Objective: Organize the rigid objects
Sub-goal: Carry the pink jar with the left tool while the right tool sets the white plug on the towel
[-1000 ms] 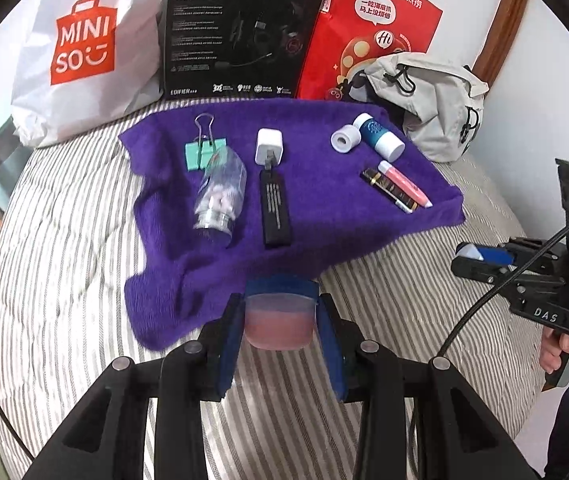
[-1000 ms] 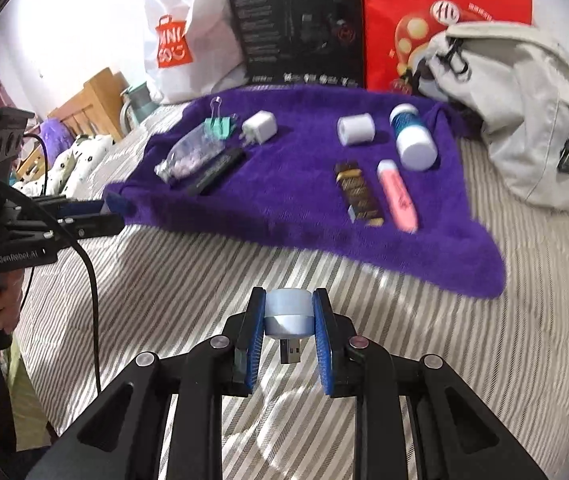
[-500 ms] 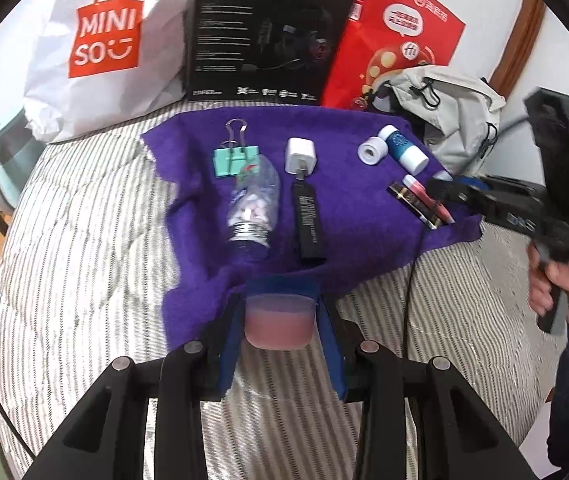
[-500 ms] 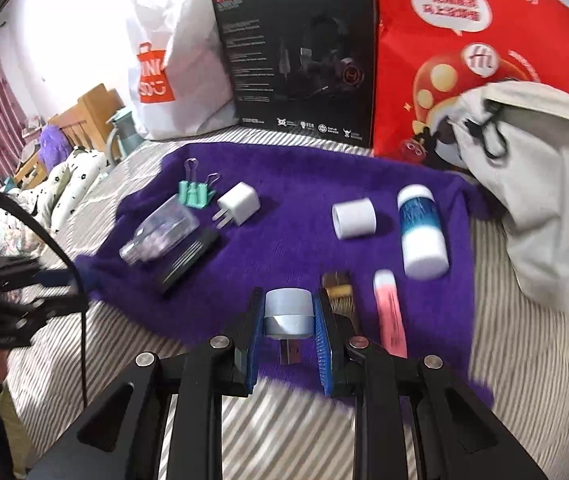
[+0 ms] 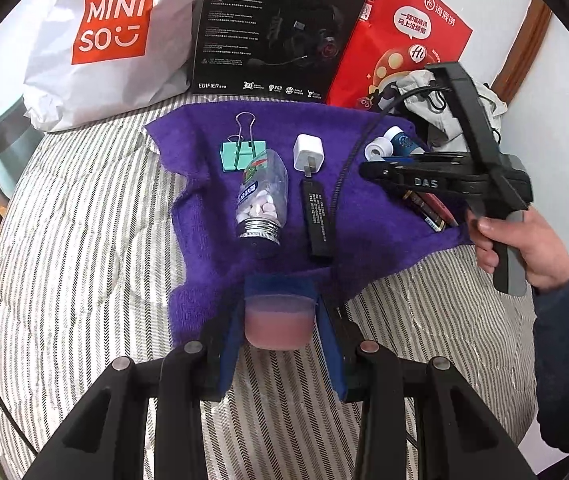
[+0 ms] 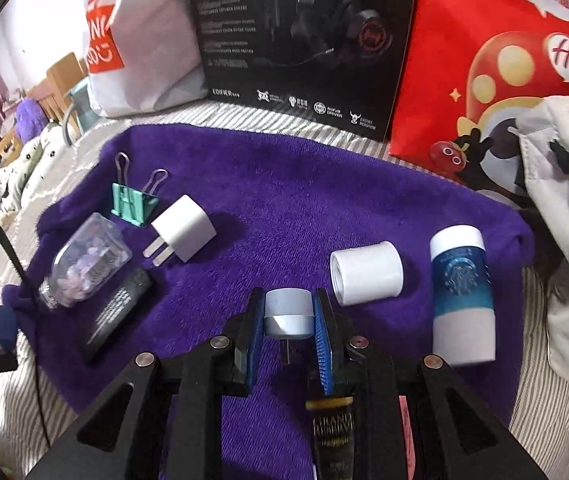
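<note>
A striped bed cover carries a purple towel, and on the towel lie a clear pill bottle, a black flat bar, a teal binder clip and a white charger plug. Further right sit a blue-and-white tube and, just beside it, a small white cylinder. The left gripper is closed onto a pink jar with a blue lid over the towel's near edge, while the right gripper (held low over the towel's middle) is clamped on a small grey-blue adapter, its metal plug pointing down.
</note>
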A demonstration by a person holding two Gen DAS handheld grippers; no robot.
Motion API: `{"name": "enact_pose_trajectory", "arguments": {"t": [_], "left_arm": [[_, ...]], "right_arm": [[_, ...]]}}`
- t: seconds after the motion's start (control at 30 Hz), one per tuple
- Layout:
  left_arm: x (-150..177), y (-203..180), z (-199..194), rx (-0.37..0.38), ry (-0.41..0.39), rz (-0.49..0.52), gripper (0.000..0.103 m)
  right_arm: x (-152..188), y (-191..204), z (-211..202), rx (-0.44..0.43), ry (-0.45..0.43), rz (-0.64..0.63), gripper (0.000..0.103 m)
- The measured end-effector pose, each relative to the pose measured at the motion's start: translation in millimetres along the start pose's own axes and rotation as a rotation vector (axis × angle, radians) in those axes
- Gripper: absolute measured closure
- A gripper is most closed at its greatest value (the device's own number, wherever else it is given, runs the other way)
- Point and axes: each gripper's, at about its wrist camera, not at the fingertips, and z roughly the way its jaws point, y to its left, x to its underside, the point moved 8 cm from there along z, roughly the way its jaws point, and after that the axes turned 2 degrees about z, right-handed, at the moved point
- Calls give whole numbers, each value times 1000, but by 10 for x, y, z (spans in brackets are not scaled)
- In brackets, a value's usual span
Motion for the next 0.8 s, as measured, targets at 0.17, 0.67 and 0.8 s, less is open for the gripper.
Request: {"name": "enact_pose_trajectory", "arguments": {"t": [0.17, 0.67, 0.8], "left_arm": [[-10, 4, -7, 5, -5, -5, 68], [-42, -46, -162, -41, -17, 16, 68], [-165, -101, -146, -45, -26, 33, 68]], "right_arm": [[12, 14, 0, 7, 2, -22, 79], [198, 12, -397, -3, 0, -54, 59], [315, -71, -619, -6, -23, -40, 59]]}}
